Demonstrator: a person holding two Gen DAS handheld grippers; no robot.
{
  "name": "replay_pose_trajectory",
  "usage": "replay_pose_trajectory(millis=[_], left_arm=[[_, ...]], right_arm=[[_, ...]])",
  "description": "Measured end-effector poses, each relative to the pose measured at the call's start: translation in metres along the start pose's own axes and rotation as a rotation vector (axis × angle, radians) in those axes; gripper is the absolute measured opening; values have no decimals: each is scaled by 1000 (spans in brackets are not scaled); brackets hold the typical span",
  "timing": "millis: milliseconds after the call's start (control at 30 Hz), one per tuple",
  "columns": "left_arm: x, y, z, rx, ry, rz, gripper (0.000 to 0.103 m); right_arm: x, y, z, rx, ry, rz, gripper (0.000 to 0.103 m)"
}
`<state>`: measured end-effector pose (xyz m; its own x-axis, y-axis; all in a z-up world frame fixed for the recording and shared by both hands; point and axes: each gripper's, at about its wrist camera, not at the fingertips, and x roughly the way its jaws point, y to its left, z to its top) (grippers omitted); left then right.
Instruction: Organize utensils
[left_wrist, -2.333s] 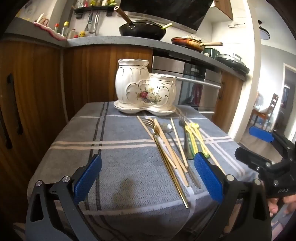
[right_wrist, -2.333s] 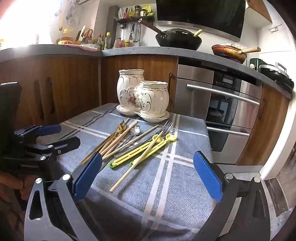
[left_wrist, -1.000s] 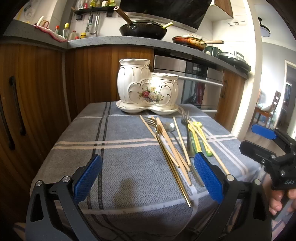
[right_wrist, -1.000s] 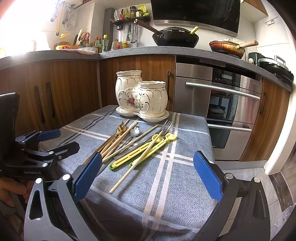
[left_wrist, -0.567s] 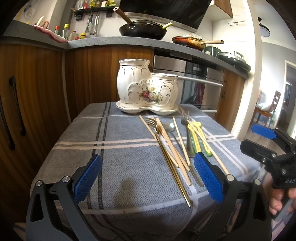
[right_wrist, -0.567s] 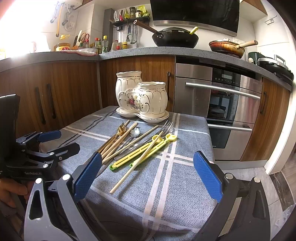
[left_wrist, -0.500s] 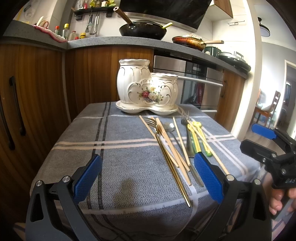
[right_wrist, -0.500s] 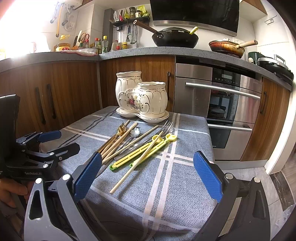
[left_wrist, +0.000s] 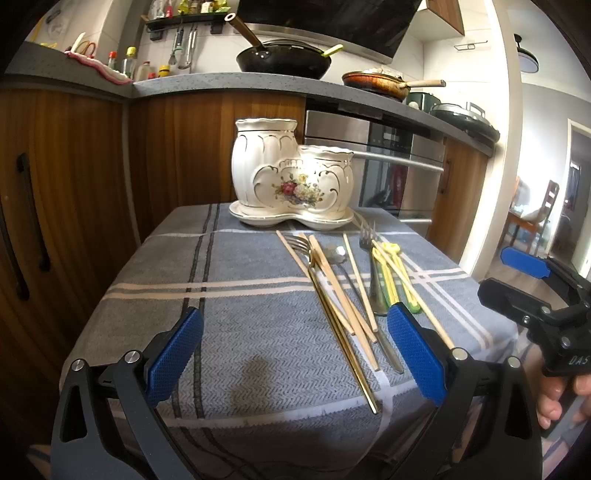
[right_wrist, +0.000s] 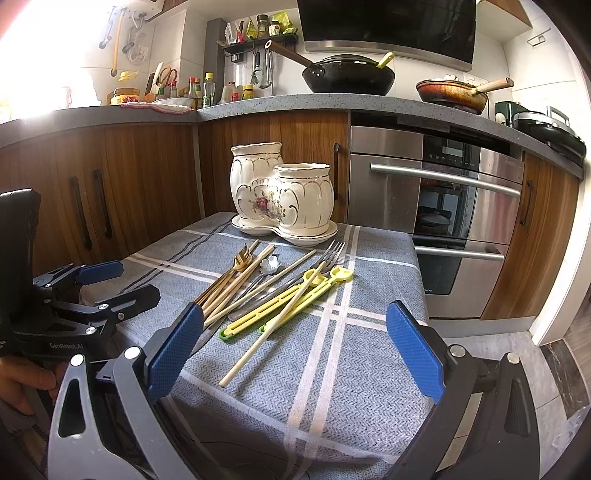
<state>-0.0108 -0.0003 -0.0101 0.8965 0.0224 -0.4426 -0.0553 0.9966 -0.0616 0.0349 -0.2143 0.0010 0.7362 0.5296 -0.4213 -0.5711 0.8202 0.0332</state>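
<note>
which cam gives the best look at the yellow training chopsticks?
Right wrist: the yellow training chopsticks lie near centre, their whole length visible from ring ends to green tips, with one wooden chopstick across them. Left wrist shows them foreshortened, their near ends partly behind the blue pad.

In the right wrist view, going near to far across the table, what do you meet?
Loose wooden chopstick → yellow training chopsticks → small silver spoon bowl → white ceramic utensil holder at the far edge.
</note>
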Motion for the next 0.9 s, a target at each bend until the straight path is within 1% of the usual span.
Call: replay_pose_trajectory(millis=[433, 600, 700, 767, 833, 900], left_arm=[[0, -1, 3, 2, 10, -12, 99], [5, -2, 15, 2, 38, -44, 95], [13, -2, 27, 2, 69, -69, 82], [24, -2, 34, 0, 110, -90, 71], [34, -4, 37, 5, 141, -125, 64], [44, -5, 40, 7, 176, -149, 61]], right_arm=[[0, -1, 1, 7, -2, 3, 97], [4, -2, 7, 21, 20, 2, 97], [7, -4, 10, 35, 29, 1, 97], [9, -5, 12, 37, 36, -8, 97], [12, -4, 14, 37, 43, -13, 97], [15, -5, 15, 38, 51, -13, 97]])
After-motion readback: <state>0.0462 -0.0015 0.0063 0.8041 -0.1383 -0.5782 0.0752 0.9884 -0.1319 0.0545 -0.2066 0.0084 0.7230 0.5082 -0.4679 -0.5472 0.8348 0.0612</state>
